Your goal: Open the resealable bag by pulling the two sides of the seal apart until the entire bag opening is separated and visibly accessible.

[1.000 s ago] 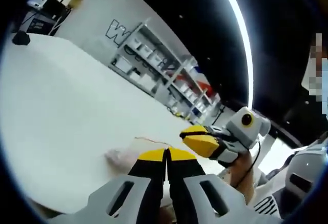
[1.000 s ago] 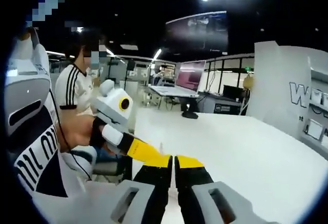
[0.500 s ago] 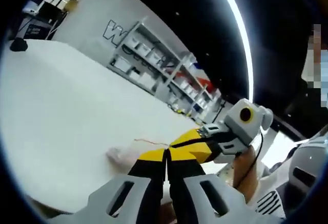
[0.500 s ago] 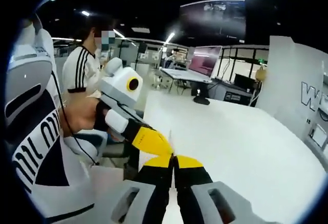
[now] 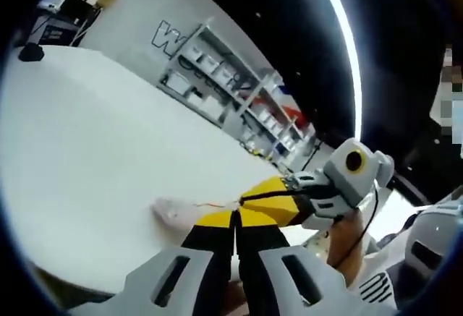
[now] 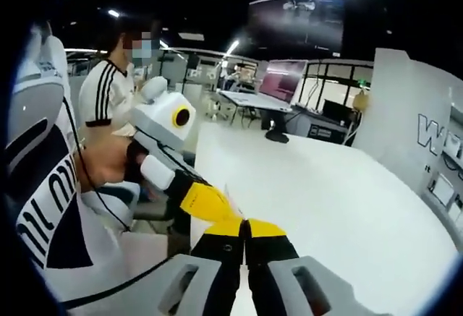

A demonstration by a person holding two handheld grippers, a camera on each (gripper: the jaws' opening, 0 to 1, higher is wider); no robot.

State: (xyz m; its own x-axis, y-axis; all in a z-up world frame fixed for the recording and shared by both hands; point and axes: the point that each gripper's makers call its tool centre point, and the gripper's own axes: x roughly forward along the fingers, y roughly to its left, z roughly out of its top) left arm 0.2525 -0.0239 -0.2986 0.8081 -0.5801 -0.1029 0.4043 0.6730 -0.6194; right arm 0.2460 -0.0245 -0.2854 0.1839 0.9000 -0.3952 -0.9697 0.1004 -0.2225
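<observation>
- The white tabletop (image 5: 94, 157) carries the work; its far edge runs along a partition wall and a rack of shelves (image 5: 224, 92), and a dark monitor base sits at its far corner.
- A person in a striped-sleeve shirt (image 6: 108, 99) sits beyond the tabletop's near-left edge in the right gripper view.
- The left gripper (image 5: 235, 222) has its yellow-tipped jaws pressed together, pinching one lip of the resealable bag.
- The right gripper (image 6: 244, 227) is likewise pressed tight on the other lip; in each view the opposite gripper's yellow tip meets the view's own tips.
- The resealable bag (image 5: 177, 211) is clear and hard to make out: a pale crumpled patch with a thin red seal line, lying near the tabletop's near edge, just in front of the left gripper's tips.
- Progress, as I judge it: both sides of the seal are gripped, but the tips are close together, so the opening does not look parted. The pull apart along the whole seal is left.
</observation>
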